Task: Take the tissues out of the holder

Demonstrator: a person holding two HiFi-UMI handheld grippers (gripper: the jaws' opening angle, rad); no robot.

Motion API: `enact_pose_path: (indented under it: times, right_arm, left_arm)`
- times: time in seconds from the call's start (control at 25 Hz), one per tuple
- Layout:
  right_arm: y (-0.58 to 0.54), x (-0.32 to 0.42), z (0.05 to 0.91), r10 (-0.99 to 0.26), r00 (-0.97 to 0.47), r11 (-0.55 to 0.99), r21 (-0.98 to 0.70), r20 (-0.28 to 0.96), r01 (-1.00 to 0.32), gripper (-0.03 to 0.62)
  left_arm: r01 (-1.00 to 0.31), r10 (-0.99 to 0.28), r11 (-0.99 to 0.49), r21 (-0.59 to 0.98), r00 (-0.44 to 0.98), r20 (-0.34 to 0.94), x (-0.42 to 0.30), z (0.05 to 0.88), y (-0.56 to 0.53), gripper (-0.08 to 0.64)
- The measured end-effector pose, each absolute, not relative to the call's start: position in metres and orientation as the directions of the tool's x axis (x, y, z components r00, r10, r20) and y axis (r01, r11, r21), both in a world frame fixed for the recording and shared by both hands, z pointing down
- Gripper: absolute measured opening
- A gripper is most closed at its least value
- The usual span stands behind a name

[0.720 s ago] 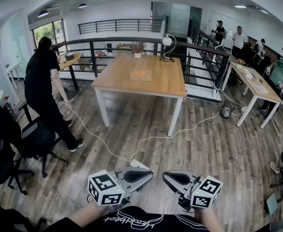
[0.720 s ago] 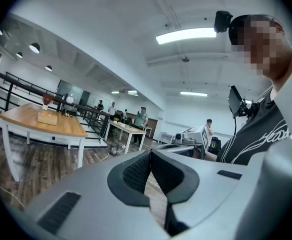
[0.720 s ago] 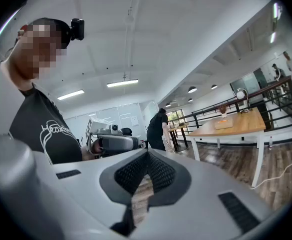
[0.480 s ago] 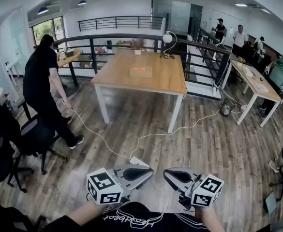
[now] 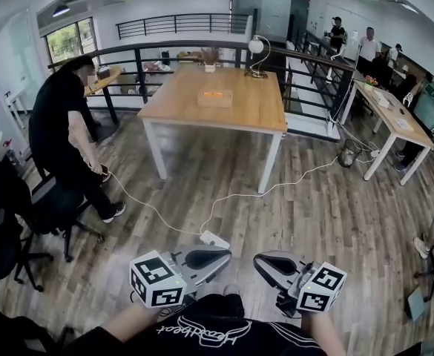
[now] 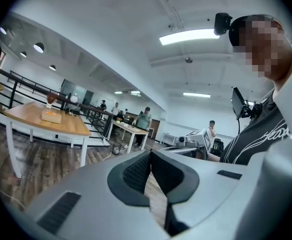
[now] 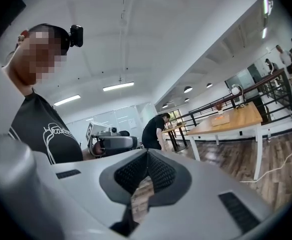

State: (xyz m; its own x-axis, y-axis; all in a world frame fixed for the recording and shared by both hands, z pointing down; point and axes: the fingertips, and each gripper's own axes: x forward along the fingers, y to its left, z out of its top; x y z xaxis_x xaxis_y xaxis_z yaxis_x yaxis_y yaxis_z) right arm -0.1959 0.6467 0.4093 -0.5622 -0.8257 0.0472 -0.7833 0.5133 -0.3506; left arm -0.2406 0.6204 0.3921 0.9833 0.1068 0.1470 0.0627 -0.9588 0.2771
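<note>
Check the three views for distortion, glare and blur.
Head view: strong fisheye bends the floor planks; even light, sharp. Left gripper view: dark vignetted corners, ceiling light blown out, mosaic patch overlaid. Right gripper view: same vignette, wooden table sharp.

Bright, even lighting; fisheye-warped edges

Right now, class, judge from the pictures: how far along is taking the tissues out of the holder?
Nothing looks done: the tissue holder sits on the far wooden table, untouched. In hand: nothing; left tongs and right tongs are shut and empty, near the person's body. Left: walk over, grasp, pull tissues out.
</note>
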Motion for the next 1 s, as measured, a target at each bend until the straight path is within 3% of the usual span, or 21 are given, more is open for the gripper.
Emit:
enact_pose_path:
  times: [0.48, 1.0]
  right_arm:
    - [0.577, -0.163, 0.412, -0.822, -0.565, 0.505, -0.363, 0.075, -0.783, 0.018]
    - [0.339, -0.106, 0.425, -0.773, -0.622, 0.541, -0.386, 0.122, -0.747, 0.018]
  left_arm:
    - [0.023, 0.061, -0.958, 0.285, 0.991, 0.123, -0.219, 0.389, 0.540, 0.014]
    - [-0.039, 0.016, -0.930, 0.365, 0.989, 0.144, -0.155, 0.405, 0.302, 0.014]
